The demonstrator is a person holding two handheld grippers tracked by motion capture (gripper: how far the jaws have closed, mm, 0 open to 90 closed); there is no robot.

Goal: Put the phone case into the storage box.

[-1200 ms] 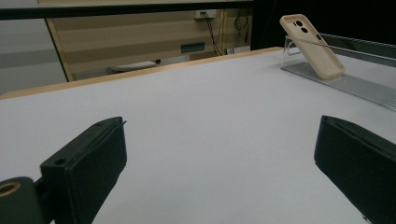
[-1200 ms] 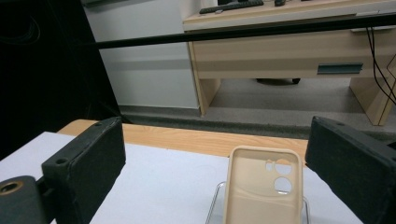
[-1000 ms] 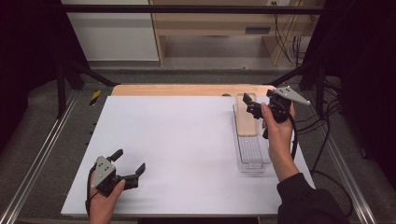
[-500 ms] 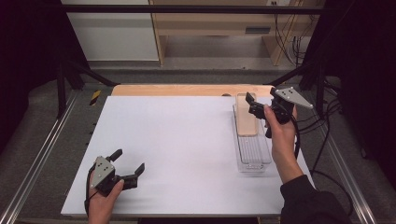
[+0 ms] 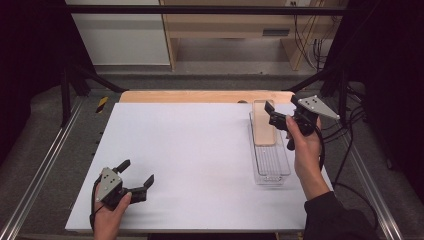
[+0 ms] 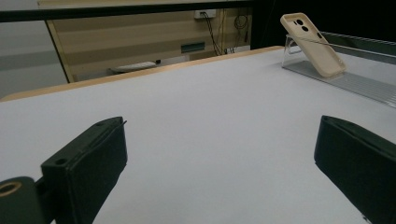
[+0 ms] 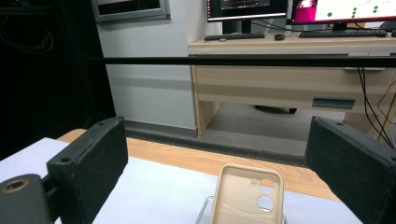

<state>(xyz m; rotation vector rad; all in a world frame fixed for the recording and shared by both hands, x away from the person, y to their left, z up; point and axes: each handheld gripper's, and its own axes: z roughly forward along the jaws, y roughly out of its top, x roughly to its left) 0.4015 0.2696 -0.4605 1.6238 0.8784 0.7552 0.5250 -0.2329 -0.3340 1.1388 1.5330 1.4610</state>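
The beige phone case [image 5: 263, 123] leans upright against the far end of a clear tray [image 5: 271, 162], long axis running away from the person. The right gripper [image 5: 274, 116], jaws wide and empty, hovers just beside it, case ahead and below. The left gripper [image 5: 136, 175], also wide, rests well apart.
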